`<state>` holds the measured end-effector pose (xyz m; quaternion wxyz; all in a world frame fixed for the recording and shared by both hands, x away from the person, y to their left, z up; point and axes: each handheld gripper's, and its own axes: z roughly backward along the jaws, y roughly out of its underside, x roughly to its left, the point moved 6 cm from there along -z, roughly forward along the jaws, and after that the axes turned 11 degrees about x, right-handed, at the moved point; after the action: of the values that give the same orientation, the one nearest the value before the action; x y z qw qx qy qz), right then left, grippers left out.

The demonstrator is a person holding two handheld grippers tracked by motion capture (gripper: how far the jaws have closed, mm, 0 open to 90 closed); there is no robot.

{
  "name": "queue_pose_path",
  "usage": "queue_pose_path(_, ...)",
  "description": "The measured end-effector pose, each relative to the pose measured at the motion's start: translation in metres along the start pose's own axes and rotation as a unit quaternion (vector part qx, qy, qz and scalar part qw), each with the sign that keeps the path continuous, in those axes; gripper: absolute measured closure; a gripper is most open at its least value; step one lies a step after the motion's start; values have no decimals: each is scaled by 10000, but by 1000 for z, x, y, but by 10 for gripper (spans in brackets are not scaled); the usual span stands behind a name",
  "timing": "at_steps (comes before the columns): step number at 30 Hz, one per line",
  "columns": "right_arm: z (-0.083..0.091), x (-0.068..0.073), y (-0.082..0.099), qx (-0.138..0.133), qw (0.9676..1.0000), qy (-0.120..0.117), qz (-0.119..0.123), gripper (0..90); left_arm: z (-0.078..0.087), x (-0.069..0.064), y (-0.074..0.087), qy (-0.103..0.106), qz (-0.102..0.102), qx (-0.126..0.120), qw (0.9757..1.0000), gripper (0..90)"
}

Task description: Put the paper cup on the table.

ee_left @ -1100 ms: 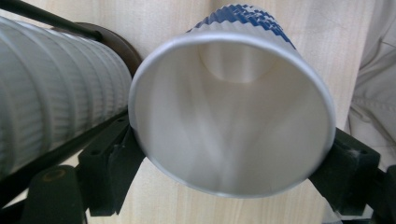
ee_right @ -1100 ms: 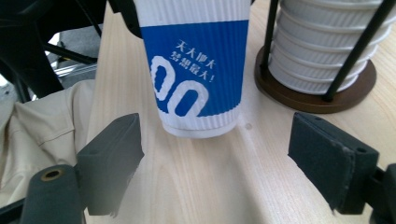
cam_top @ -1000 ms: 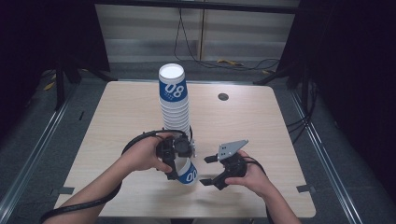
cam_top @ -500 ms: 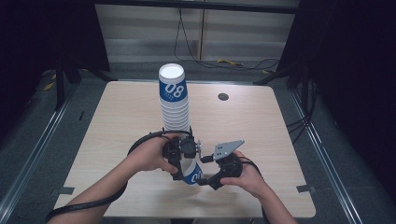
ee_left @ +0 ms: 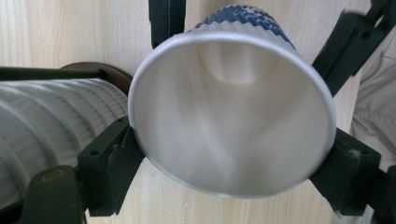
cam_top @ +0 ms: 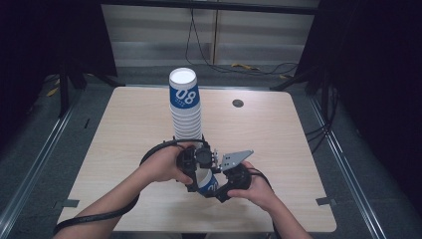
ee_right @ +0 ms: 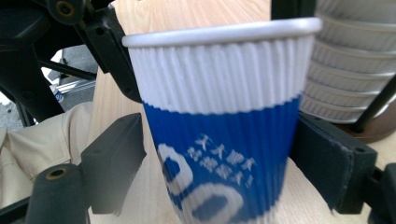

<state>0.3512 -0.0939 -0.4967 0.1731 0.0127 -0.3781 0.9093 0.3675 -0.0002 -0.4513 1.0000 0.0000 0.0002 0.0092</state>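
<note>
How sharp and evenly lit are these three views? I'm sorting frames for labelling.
High view: table well lit, surroundings dark, cup stack sharp. Left gripper view: cup rim soft, interior bright without glare. Right gripper view: cup print slightly blurred, near jaws out of focus.

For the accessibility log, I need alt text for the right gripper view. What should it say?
A ribbed paper cup, white near the rim and blue with white print below, stands between the right tongs, the right jaw against its side. A stack of white cups rises behind at right over the wooden table.
</note>
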Motion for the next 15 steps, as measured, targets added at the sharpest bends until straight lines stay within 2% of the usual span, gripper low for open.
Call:
queue_pose_path(2, -2, 3, -1, -9, 9999, -78, -137, 190, -1, -1, -2, -1, 21, -33, 10000, 177)
queue_pose_path(5, -3, 2, -1, -15, 9999, -30, -114, 227, 0, 0, -2, -4, 22, -9, 10000, 176)
queue_pose_path(6, -3, 1, 0, 0, 9999, -35, -119, 228, 2, 4, 0, -79, -251, 208, 9994, 176)
queue_pose_path(7, -4, -2, 1, 35, 10000, 42, 37, 236, 2, 2, -1, -60, -155, 121, 9998, 177)
queue_pose_path(11, -4, -2, 2, 1, 10000, 11, 47, 248, 4, 3, -1, -18, -175, 80, 9998, 176)
queue_pose_path(15, -6, -2, 5, -42, 10000, -14, 70, 252, 2, 2, 1, 77, -112, -13, 9999, 178)
